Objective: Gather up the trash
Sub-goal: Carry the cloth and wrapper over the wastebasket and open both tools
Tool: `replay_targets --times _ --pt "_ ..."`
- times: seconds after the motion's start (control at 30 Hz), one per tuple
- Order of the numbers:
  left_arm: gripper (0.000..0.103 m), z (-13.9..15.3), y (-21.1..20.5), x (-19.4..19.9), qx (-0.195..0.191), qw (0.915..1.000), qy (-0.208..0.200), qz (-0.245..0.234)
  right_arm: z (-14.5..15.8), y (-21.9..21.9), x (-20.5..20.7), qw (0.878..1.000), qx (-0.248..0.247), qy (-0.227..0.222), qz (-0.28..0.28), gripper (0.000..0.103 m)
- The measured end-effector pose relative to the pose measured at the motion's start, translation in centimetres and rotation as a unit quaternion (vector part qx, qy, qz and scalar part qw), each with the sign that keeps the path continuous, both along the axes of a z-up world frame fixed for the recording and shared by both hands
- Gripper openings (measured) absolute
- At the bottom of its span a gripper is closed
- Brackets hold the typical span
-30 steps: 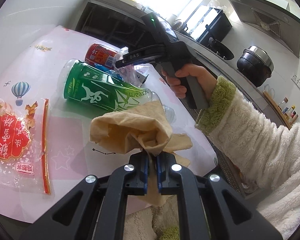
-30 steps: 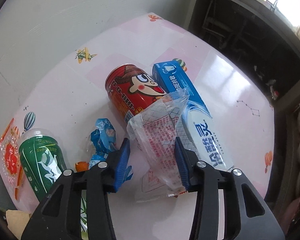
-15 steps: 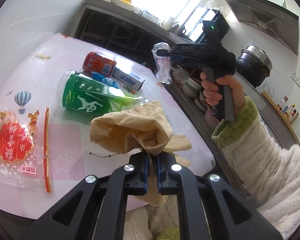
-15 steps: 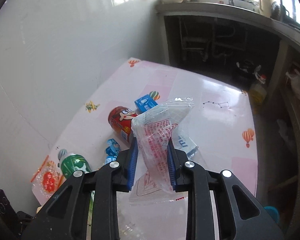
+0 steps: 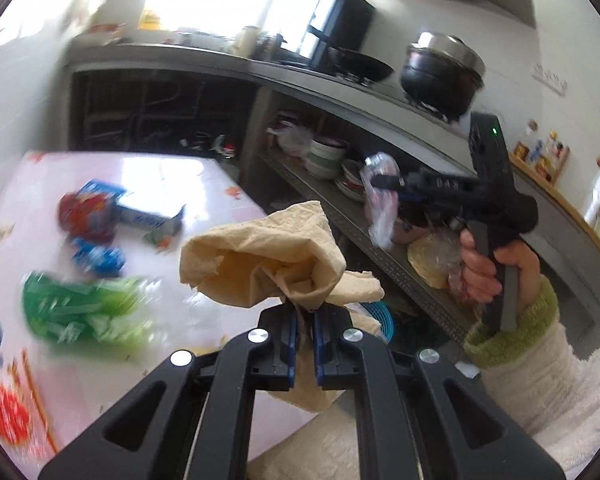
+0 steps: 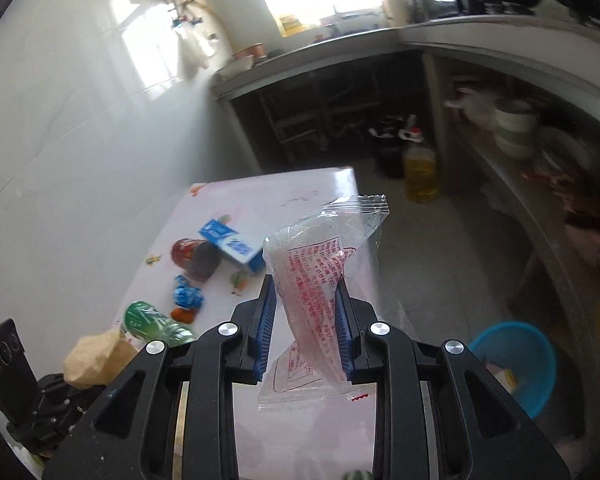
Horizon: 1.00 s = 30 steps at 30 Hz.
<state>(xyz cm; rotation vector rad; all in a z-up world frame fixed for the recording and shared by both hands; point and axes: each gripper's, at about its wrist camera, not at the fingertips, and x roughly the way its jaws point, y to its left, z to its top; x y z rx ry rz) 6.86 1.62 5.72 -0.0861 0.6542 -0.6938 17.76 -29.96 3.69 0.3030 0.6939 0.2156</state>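
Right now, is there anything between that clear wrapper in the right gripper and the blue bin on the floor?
Nothing visible blocks it. The right gripper holds the clear wrapper up in the air past the table edge, and the blue bin sits on the floor lower right with open floor around it.

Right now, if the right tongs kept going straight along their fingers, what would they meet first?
Probably the pink table's far right edge or the floor just beyond it; depth is unclear. The right tongs hold a clear wrapper above it.
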Motion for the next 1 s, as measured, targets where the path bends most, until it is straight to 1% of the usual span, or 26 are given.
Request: replay_targets --times 0.07,0.1,0.17,0.2,0.27,0.33,0.37,0.43,0.5,0.53,0.57,0.67,0.7,0.73,0.8,0.9,0.93,0.97,1.0 --pt "0.006 0.8 -3.4 1.6 0.016 0.9994 0.001 -0.03 -1.8 -3.6 -2.0 0.998 0.037 0.017 -0.037 0.028" --pt "0.006 1.0 -4.7 2.2 0.018 0.9991 0.006 -0.038 -2.7 -5.4 -3.0 0.997 0.052 0.025 -0.056 0.028" --pt "0.006 1.3 -8.3 4.0 0.017 0.9968 0.034 -0.07 -4.6 -8.1 -4.1 0.993 0.062 0.039 -0.097 0.028" --pt "0.006 1.3 -10.6 5.0 0.023 0.9947 0.048 -0.088 -5.6 -9.4 -4.5 0.99 0.071 0.046 -0.113 0.028" --pt "0.006 0.8 -14.6 6.1 0.048 0.9902 0.066 -0.114 -7.9 -12.6 -5.9 0.982 0.099 0.066 -0.149 0.028" --pt "0.006 -0.4 -19.5 7.6 0.08 0.9824 0.095 -0.14 -9.9 -14.8 -7.1 0.973 0.111 0.085 -0.185 0.028" --pt "0.006 -1.3 -22.1 8.5 0.097 0.9763 0.114 -0.157 -11.0 -15.8 -7.3 0.968 0.12 0.094 -0.201 0.028" --pt "0.006 -3.1 -26.4 10.0 0.141 0.9655 0.13 -0.176 -13.1 -17.5 -7.3 0.959 0.145 0.107 -0.218 0.028" --pt "0.006 -5.9 -31.1 11.5 0.192 0.9496 0.152 -0.196 -15.3 -19.0 -7.0 0.951 0.152 0.125 -0.238 0.028" --pt "0.006 -7.1 -32.5 12.1 0.213 0.9429 0.159 -0.201 -16.3 -19.7 -6.8 0.948 0.153 0.132 -0.244 0.028" --pt "0.006 -8.7 -34.4 12.8 0.236 0.9343 0.169 -0.207 -17.4 -20.3 -6.5 0.945 0.155 0.14 -0.252 0.028" --pt "0.007 -13.5 -39.6 15.0 0.299 0.9107 0.188 -0.215 -20.5 -21.8 -5.0 0.933 0.168 0.164 -0.272 0.029" --pt "0.007 -14.7 -41.0 15.3 0.314 0.9047 0.191 -0.216 -21.5 -22.1 -4.5 0.929 0.171 0.174 -0.28 0.029" --pt "0.007 -16.7 -42.6 16.1 0.331 0.897 0.199 -0.215 -22.2 -22.2 -4.0 0.925 0.177 0.18 -0.283 0.029" --pt "0.008 -19.7 -44.3 17.2 0.346 0.8865 0.22 -0.214 -24.1 -23.2 -3.2 0.916 0.19 0.19 -0.297 0.03" --pt "0.01 -23.2 -45.8 18.7 0.354 0.8784 0.252 -0.2 -26.4 -24.4 -1.6 0.906 0.207 0.201 -0.309 0.031" --pt "0.015 -24.4 -46.4 19.3 0.357 0.8743 0.264 -0.195 -27.2 -24.8 -1.1 0.903 0.21 0.205 -0.314 0.032" --pt "0.028 -25.4 -46.8 20.0 0.357 0.8711 0.28 -0.186 -27.9 -25.2 -0.4 0.901 0.214 0.209 -0.315 0.033" --pt "0.036 -25.9 -47.0 20.4 0.354 0.8708 0.293 -0.174 -28.6 -25.5 0.2 0.898 0.218 0.214 -0.316 0.033"
